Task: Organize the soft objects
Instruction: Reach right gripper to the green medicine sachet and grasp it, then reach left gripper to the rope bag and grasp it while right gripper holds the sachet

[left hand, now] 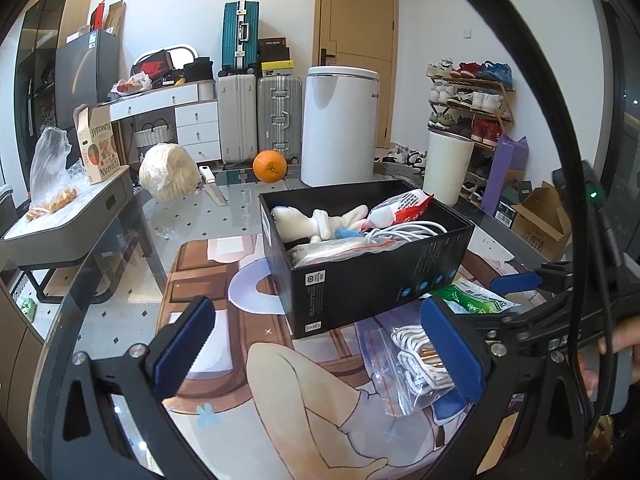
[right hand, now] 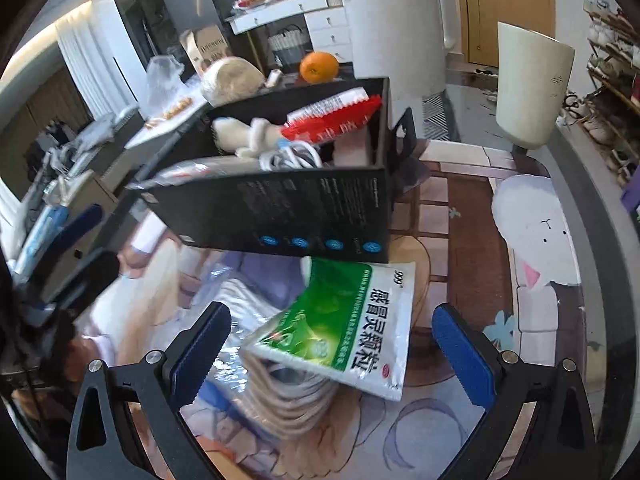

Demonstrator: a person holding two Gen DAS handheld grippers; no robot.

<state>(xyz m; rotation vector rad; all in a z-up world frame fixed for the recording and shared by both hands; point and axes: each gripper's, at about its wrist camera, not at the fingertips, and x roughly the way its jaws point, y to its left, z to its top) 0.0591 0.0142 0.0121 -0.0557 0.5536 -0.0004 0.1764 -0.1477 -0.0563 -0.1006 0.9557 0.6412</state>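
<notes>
A black box [left hand: 360,276] stands on the printed mat and holds a white plush toy [left hand: 320,218], a red-and-white packet [left hand: 400,208], a white cable [left hand: 404,230] and a clear bag. My left gripper [left hand: 320,352] is open just in front of the box, with nothing between its fingers. By its right finger lies a zip bag of coiled cable [left hand: 404,364]. My right gripper [right hand: 334,354] is open, its fingers wide on either side of a green-and-white packet [right hand: 344,320]. That packet rests tilted on the cable bag [right hand: 288,396], close to the box [right hand: 280,208].
An orange [left hand: 270,166], a wrapped pale round bundle [left hand: 170,176] and a knife [left hand: 212,188] lie at the table's far end. A grey side table [left hand: 68,224] carries a plastic bag. A tall white bin [left hand: 340,124] and a cream bin [left hand: 446,168] stand beyond.
</notes>
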